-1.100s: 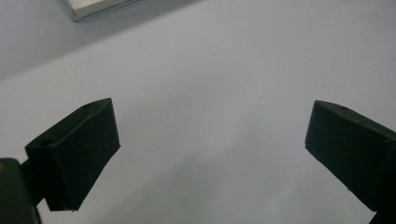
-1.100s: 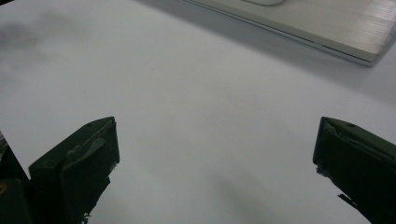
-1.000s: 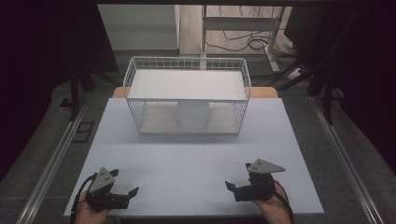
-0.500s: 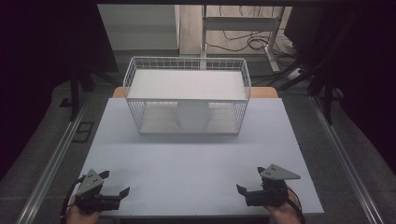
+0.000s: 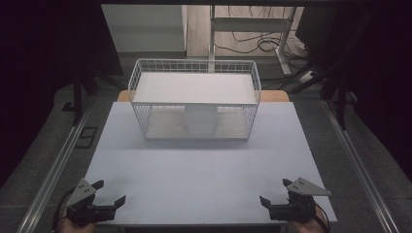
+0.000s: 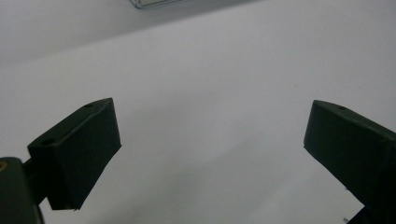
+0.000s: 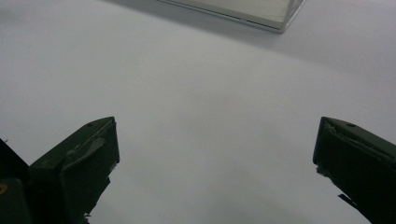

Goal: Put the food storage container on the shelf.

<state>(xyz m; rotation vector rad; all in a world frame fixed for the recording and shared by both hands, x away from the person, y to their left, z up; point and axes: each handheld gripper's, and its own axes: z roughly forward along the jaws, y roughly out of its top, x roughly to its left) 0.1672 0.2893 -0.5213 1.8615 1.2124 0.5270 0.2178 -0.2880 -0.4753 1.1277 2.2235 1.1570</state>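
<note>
We see the left gripper (image 5: 108, 192) low at the near left corner of the white table (image 5: 204, 179), right by the table's near edge. Its jaws stand wide apart with nothing between them; in the left gripper view only bare white surface lies in the gap. The right gripper (image 5: 276, 192) sits at the near right corner, also at the near edge and close to the right edge. Its jaws are spread wide too, empty, with plain tabletop between them in the right gripper view.

Between the two grippers we note a broad bare stretch of table, and more bare surface ahead of them up to the wire basket (image 5: 194, 68). The basket is well apart from both grippers, standing upright at the far middle of the table, its far side near the far edge.

The basket is white wire mesh, rectangular, open at the top, with a flat pale panel inside near rim height. Through the front mesh we see a whitish rounded thing (image 5: 200, 121) on its floor; we cannot tell what it is.
</note>
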